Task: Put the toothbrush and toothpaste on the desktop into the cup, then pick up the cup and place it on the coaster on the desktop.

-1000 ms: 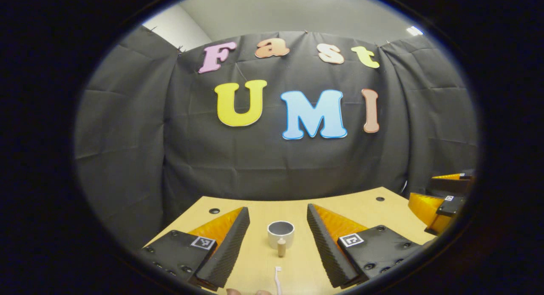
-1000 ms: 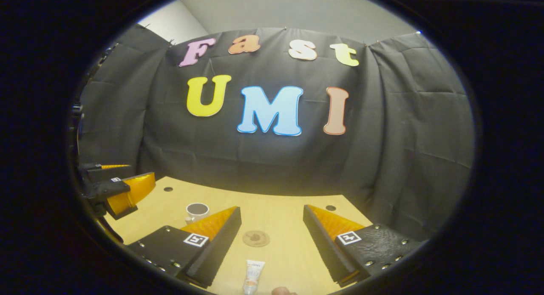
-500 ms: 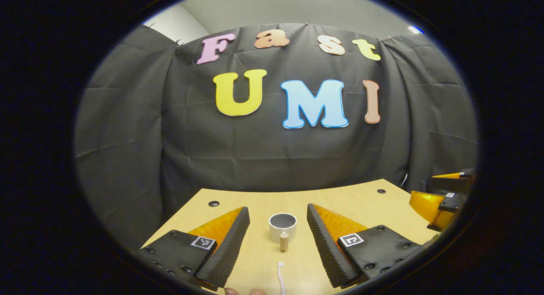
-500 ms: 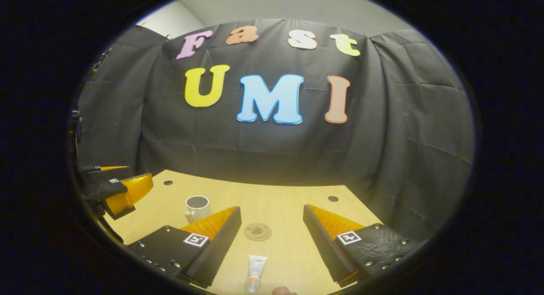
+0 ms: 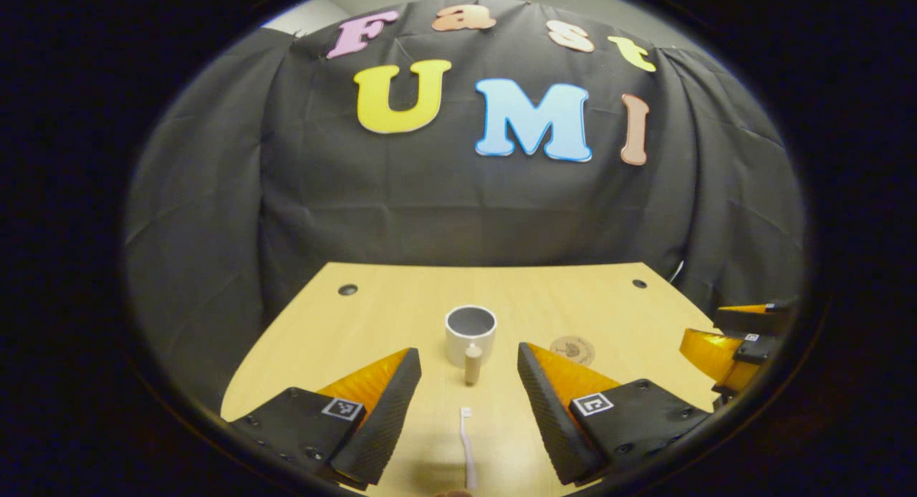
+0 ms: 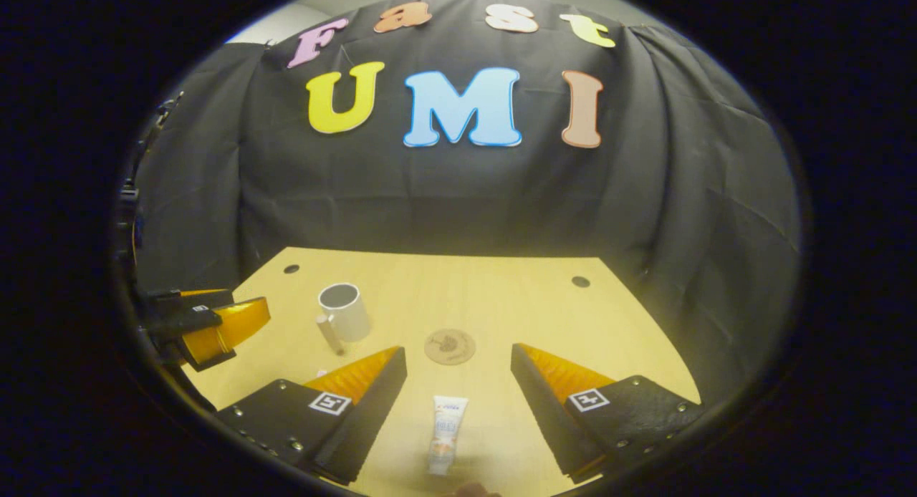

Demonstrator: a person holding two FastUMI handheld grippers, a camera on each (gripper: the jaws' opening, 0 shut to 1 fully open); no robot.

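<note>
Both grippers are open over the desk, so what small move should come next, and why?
Probably lower the open left gripper onto the toothbrush, which lies flat between its fingers, short of the empty cup.

cup (image 5: 470, 330): white outside, grey inside
cup handle (image 5: 472, 364): light tan, wood-like
toothbrush (image 5: 467, 445): white head, pale pink handle
toothpaste (image 6: 444, 434): white tube, blue and orange print, clear cap
coaster (image 6: 449, 346): brown, darker print in the middle
bench (image 5: 401, 312): light yellow wood grain, dark round holes near the far corners
</note>
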